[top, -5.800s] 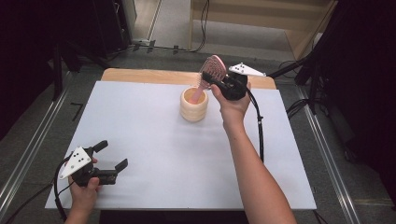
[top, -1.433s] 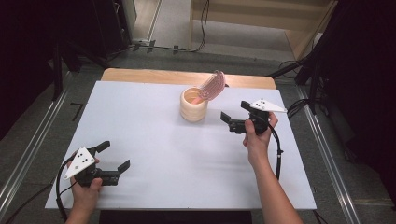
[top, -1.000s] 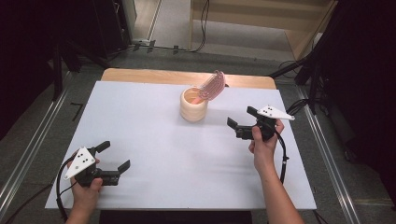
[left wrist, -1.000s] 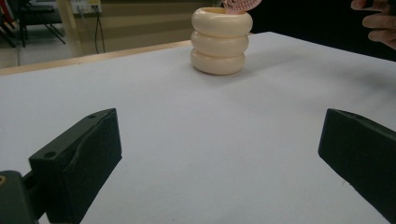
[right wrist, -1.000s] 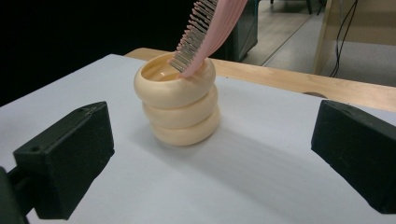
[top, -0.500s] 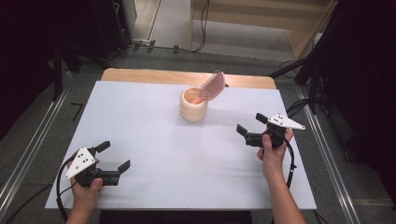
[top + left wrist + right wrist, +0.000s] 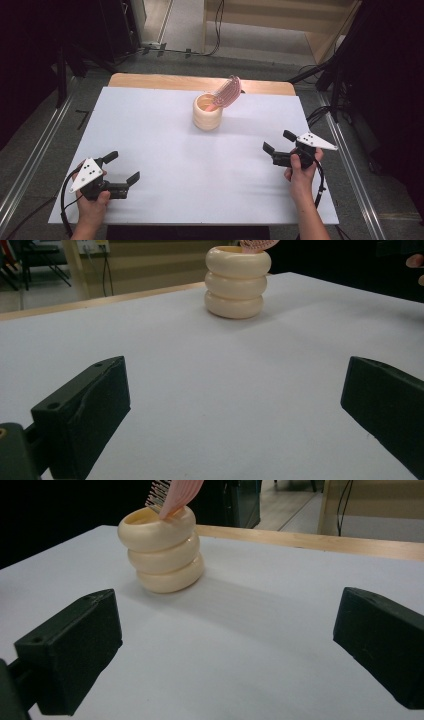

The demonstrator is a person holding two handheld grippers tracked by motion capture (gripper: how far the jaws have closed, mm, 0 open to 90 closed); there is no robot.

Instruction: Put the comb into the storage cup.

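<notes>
While both hands rest low at the near corners, the cream-coloured ribbed holder made of three stacked rings [image 7: 208,113] stands upright toward the far middle of the white surface [image 7: 165,150], with the pink plastic hairbrush [image 7: 227,92] leaning out of its mouth, bristled head up and tilted toward the right. The brush's handle end sits inside the holder; its head overhangs the rim.

The right hand-held gripper [image 7: 276,145] is held above the right side of the surface, near its right edge, well apart from the holder, which lies ahead of it and to its left. Its jaws stand wide apart and grip nothing. In the right gripper view the holder [image 7: 161,549] appears beyond the left jaw, with the brush [image 7: 172,495] rising from its rim, and bare surface lies between the two jaws.

The left hand-held gripper [image 7: 122,167] sits at the near left corner of the surface, farther still from the holder, which is ahead of it and to its right. Its jaws are likewise spread wide with nothing between them. In the left gripper view the holder [image 7: 237,282] stands far off, roughly midway between the two jaws' lines, and the pink brush [image 7: 257,245] just shows at the top edge.

A strip of light wooden tabletop [image 7: 150,81] shows past the far edge of the white surface.
</notes>
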